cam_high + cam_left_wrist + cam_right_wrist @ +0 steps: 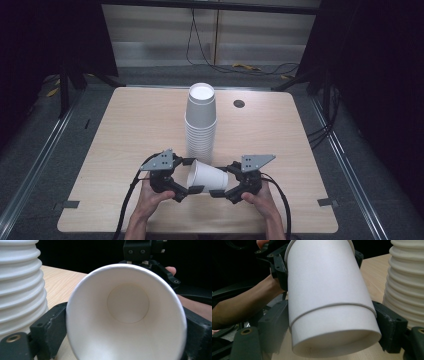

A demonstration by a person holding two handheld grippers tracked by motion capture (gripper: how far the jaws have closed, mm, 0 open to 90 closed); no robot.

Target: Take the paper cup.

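A white paper cup lies on its side in the air just above the near part of the tabletop, caught between the two tools. The left tool has its black jaws around the wide mouth end, one on each side of the rim, and in the left gripper view the pads sit against the outside of the cup while its open mouth faces that camera, the round bottom showing deep inside. The right tool has its jaws clamped on the narrow base end; in the right gripper view they press on either side of the cup, near a seam line that runs around the wall, so there may be two cups nested one in the other, though I cannot tell for sure. Each tool is partly closed, spread just as wide as the cup it grips. The person's hands come in from the near edge, one behind each tool. Just behind the held cup, near the middle of the tabletop, stands a tall stack of white cups, upright with mouths up, near the tools but apart from them. A small dark round hole sits in the tabletop toward the far right.
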